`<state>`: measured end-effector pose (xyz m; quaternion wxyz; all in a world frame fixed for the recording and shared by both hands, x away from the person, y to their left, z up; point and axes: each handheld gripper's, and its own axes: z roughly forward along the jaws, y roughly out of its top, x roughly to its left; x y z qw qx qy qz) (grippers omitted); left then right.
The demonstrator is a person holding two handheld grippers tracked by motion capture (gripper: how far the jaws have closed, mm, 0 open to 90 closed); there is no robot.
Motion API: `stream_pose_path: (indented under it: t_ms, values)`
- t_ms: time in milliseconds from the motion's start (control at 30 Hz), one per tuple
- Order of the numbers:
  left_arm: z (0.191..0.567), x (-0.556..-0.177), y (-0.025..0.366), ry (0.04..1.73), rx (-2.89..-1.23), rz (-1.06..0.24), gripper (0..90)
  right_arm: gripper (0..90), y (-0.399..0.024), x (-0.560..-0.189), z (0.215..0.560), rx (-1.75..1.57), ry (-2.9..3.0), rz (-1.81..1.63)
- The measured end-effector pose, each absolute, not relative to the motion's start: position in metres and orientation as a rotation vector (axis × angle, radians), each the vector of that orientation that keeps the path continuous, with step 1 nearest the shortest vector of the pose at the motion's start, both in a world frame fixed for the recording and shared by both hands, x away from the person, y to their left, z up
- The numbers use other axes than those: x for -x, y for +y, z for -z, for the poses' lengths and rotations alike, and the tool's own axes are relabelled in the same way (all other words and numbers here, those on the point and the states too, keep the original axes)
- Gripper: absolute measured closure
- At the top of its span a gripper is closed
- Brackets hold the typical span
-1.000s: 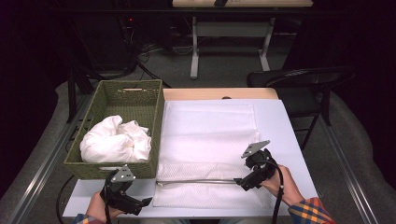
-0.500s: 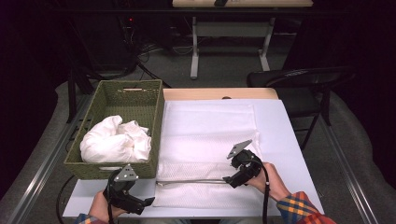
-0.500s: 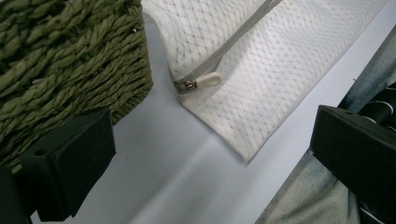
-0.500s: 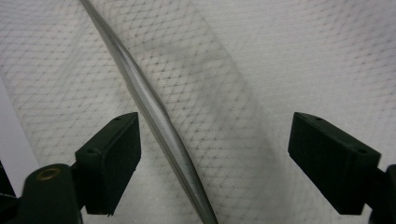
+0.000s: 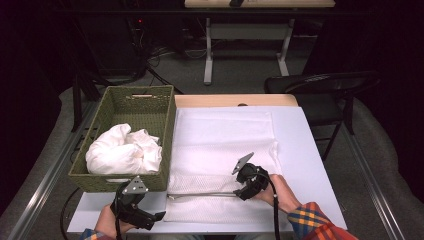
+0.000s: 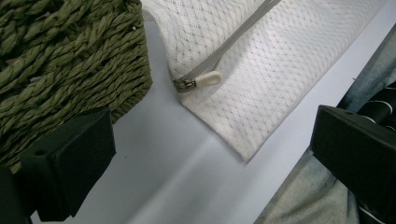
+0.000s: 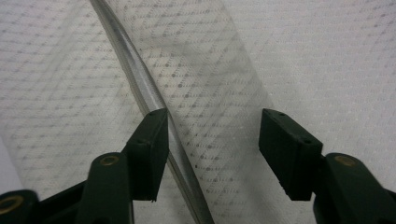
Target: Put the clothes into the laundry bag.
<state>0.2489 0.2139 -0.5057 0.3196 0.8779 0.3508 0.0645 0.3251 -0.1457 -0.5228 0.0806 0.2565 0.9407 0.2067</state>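
While the left gripper (image 5: 159,216) gapes idle beside the basket (image 5: 169,131), the right gripper (image 7: 212,154), jaws just closing, straddles the mesh bag's (image 5: 225,135) zip (image 7: 140,88), unpinched, near the table's (image 5: 310,165) front edge.

Right tongs (image 5: 242,189) closing, left tongs (image 5: 159,216) agape

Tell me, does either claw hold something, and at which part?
Nothing is gripped yet. The right claw has been closing astride the mesh bag's zipper; the left claw is open above the table.

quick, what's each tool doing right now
left tool: open, holding nothing.
right tool: jaws just closing over the mesh bag zipper, not gripping yet.
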Motion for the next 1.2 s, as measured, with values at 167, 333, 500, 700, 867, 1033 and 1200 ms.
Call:
stream_pose_path:
  t_ms: [167, 333, 500, 700, 867, 1033, 1200]
  values:
    - [0.506, -0.249, 0.214, 0.923, -2.308, -0.167, 0.0, 55.7, -0.140, -0.324, 0.528, -0.732, 2.816, -0.573]
    - [0.506, -0.249, 0.214, 0.925, -2.310, -0.167, 0.0, 74.0, -0.137, -0.322, 0.529, -0.695, 2.816, -0.545]
    - [0.506, -0.249, 0.214, 0.921, -2.312, -0.167, 0.0, 83.1, -0.139, -0.322, 0.526, -0.695, 2.803, -0.572]
    - [0.506, -0.249, 0.213, 0.922, -2.312, -0.166, 0.0, 86.0, -0.141, -0.322, 0.520, -0.714, 2.783, -0.584]
    - [0.506, -0.249, 0.213, 0.921, -2.311, -0.168, 0.0, 86.6, -0.144, -0.324, 0.515, -0.730, 2.749, -0.600]
    - [0.506, -0.249, 0.213, 0.920, -2.310, -0.168, 0.0, 87.8, -0.144, -0.327, 0.512, -0.754, 2.701, -0.606]
    - [0.506, -0.249, 0.213, 0.920, -2.312, -0.166, 0.0, 87.9, -0.145, -0.335, 0.508, -0.780, 2.654, -0.608]
